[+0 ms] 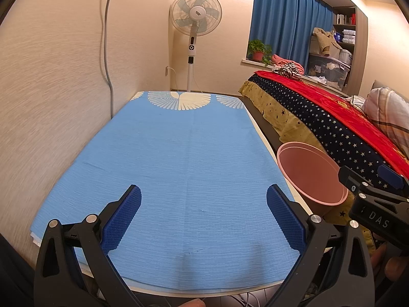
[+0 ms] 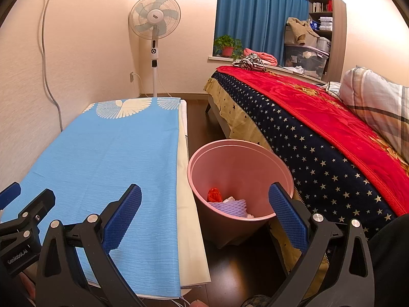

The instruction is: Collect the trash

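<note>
I am holding both tools above the near end of the table, and both are spread wide with nothing between their blue pads. My left gripper (image 1: 204,220) looks straight down the blue cloth (image 1: 179,166), and I see no trash on it at all. My right gripper (image 2: 204,220) sits a bit to the side, with the pink bin (image 2: 240,153) right ahead at twelve o'clock, standing on the dark floor between the table and the bed (image 2: 319,133). In the left view the bin (image 1: 313,171) shows at about three o'clock, just past the table edge, with the right tool beside it. The trash is already down in the bin: an orange scrunched bag (image 2: 214,195), a purple foam net (image 2: 231,206) and some white crumpled paper (image 2: 228,199). I think all of these are very light and soft, and would squash when pinched, so nothing can break. The foam net looks springy and the bag looks a bit slippery, so I would pinch each one across a thick fold in the middle. The net lies flat, with its long side running from nine to three o'clock in the right view. The bin stands up straight with its mouth pointing up, and its rim looks stiff enough to hold.
</note>
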Tool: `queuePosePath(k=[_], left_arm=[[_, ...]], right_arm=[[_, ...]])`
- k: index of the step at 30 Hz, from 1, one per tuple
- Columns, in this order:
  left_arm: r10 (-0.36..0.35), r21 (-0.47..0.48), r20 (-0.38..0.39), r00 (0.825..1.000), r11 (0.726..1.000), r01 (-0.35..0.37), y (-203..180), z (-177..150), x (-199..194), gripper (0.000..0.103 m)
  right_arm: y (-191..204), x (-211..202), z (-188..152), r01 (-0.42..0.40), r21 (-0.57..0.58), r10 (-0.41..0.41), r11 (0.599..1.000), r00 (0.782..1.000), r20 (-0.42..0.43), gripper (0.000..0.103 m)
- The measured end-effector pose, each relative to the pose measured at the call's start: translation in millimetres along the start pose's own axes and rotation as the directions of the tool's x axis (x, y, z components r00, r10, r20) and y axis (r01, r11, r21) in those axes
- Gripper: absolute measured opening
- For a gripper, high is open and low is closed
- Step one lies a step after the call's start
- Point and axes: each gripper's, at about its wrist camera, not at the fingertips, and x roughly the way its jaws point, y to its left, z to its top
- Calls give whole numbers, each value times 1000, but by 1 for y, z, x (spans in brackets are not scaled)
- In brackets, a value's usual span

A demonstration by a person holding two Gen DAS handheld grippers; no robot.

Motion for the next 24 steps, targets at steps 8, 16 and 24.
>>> queuePosePath(k=[8,16,24], left_arm=[[2,-3,-1,1000,1000,-2,0,0,1,95],[1,-11,-10,1000,1000,-1,0,3,4,95],[14,-19,-12,1000,1000,-15,1,4,6,95]], right_arm=[[-2,0,-2,1,1,-1,1000,1000,-3,98],[-1,3,-4,3,-4,-3,1000,1000,-11,98],[-1,4,-5,4,-4,-4,1000,1000,-17,98]])
